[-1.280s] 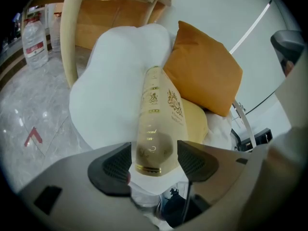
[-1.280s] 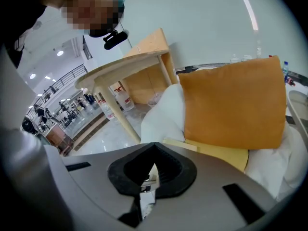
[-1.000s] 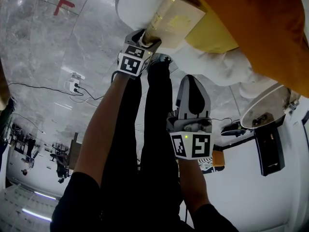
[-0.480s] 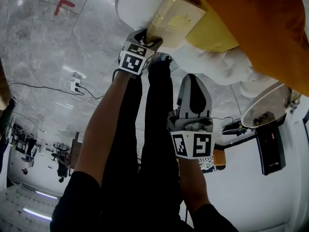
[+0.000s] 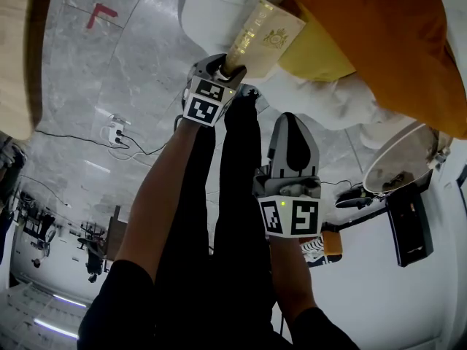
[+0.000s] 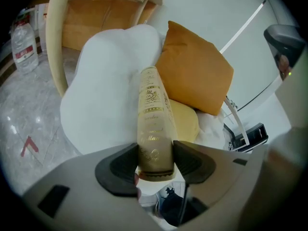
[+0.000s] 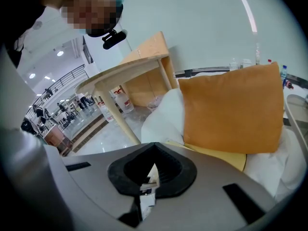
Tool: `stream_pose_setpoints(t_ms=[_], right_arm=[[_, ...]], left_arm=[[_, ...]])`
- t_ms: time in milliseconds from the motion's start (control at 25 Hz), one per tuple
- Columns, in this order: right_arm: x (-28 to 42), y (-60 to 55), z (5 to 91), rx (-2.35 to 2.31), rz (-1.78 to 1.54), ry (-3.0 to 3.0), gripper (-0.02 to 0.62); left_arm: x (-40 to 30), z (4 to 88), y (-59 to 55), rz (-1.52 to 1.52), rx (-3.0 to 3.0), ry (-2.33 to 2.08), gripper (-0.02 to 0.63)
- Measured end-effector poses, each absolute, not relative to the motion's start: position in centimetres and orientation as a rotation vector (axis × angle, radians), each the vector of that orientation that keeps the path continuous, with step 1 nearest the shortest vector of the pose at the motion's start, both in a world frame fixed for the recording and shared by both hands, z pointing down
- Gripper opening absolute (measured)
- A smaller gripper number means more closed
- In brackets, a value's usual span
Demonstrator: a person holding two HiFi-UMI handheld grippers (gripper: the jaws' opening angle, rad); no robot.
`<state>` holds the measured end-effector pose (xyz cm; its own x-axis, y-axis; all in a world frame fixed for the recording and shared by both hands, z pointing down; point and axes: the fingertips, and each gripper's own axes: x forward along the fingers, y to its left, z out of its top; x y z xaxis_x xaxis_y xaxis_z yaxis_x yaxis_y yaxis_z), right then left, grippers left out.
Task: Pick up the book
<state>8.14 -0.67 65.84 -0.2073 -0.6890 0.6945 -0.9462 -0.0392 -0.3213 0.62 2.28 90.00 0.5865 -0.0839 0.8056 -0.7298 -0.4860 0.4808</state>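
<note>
Book (image 5: 264, 36) (image 6: 153, 124) is in my left tool (image 5: 228, 70) (image 6: 155, 160) right now: a gold hardback with ornate gilt print on the spine, and I've got it by its near end. The jaws have just been closing, and the two dark pads now press flat against the covers, one on each side, with the spine facing my camera. From the grip the book runs away from me, tilted up, over the white cushion (image 5: 211, 6) (image 6: 106, 95). Its far end comes close to the orange pillow (image 5: 379, 42) (image 6: 195, 73) (image 7: 231, 109). A pale yellow pillow (image 5: 314, 57) (image 6: 185, 121) lies just right of the book, tucked under the orange one. Whether the far end touches the cushion, I can't tell.

My right tool (image 5: 292, 122) (image 7: 153, 170) hangs nearer to me and to the right, well apart from the book. Its jaw tips meet and there is nothing between them. Below both arms is grey marble floor (image 5: 109, 64), with a red corner mark (image 5: 101, 14) far off to the left.
</note>
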Motion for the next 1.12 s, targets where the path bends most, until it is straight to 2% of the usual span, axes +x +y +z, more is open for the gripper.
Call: stream_pose_setpoints(t_ms=[720,1120], right_arm=[[7.3,0.9,64.3,1.746,1.069,-1.94,0.003],[7.6,0.9,58.8,1.785,0.984,-1.988,0.003]], left_arm=[[-1.6,84.0,0.3,0.832,2.077,-0.821,0.23],[-2.0,75.4,-0.5,0.793,2.197,-0.87,0.227]])
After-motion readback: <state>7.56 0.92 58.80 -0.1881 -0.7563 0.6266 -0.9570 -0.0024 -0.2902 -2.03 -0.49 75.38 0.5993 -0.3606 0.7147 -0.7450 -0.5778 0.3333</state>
